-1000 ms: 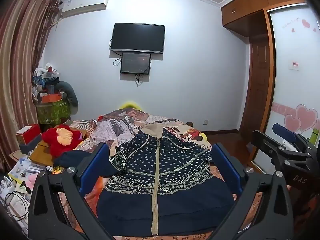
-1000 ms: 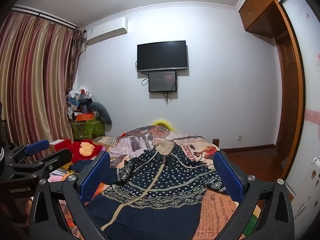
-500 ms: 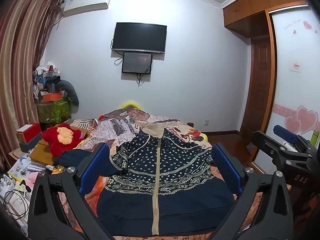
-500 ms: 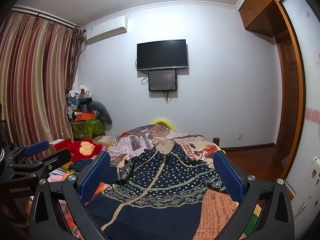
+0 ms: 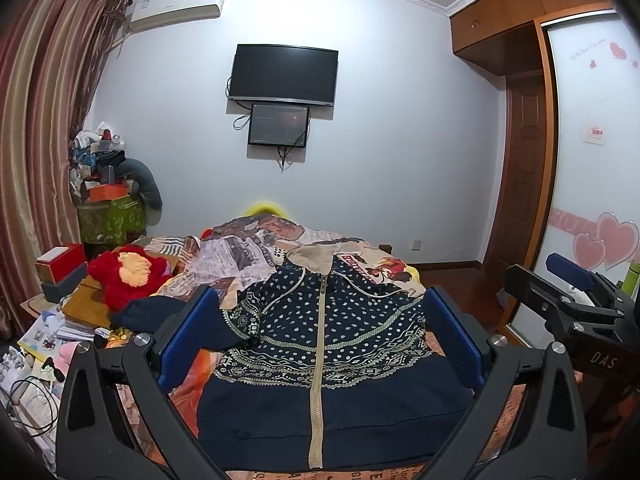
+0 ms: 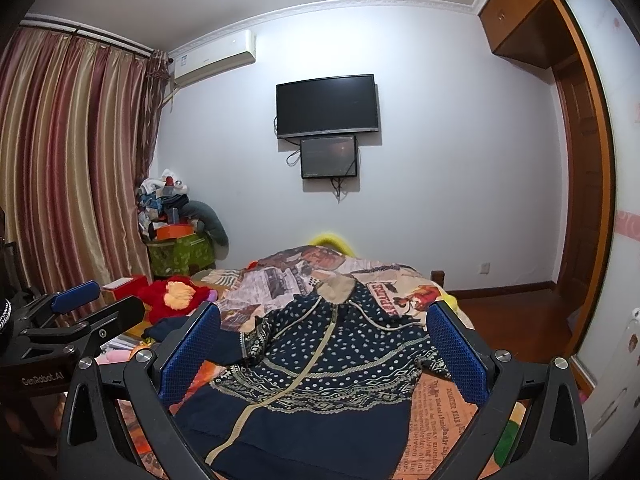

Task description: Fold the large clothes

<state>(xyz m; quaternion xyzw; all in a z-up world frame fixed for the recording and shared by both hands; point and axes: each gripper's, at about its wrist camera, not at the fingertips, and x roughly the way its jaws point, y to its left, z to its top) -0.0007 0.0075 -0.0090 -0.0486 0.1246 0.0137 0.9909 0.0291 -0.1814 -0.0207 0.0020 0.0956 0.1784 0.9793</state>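
Navy patterned zip-up jacket [image 5: 320, 344] is lying flat, low-centre on the printed bedspread [image 5: 240, 252], looking soft and floppy, best pinched at its hem corners, while both grippers [image 5: 320, 344] [image 6: 324, 356] are hovering spread, holding nothing.

**Legible markings in the two wrist views**

The left wrist view shows the white letters "DAS" on the black body of the right gripper [image 5: 576, 280], at the right edge of the frame. The right wrist view shows the white lettering "GenRobot.AI" on the black body of the left gripper [image 6: 92, 300], at the lower left. The bedspread [image 6: 444, 396] carries newspaper-style print; a line beside the jacket's hem appears to read "DANGER NEAR", though the letters are small and skewed. Lettering on the wardrobe door [image 5: 588, 46], the air conditioner [image 5: 176, 0] sticker and the remaining bedspread headlines is too small to read.
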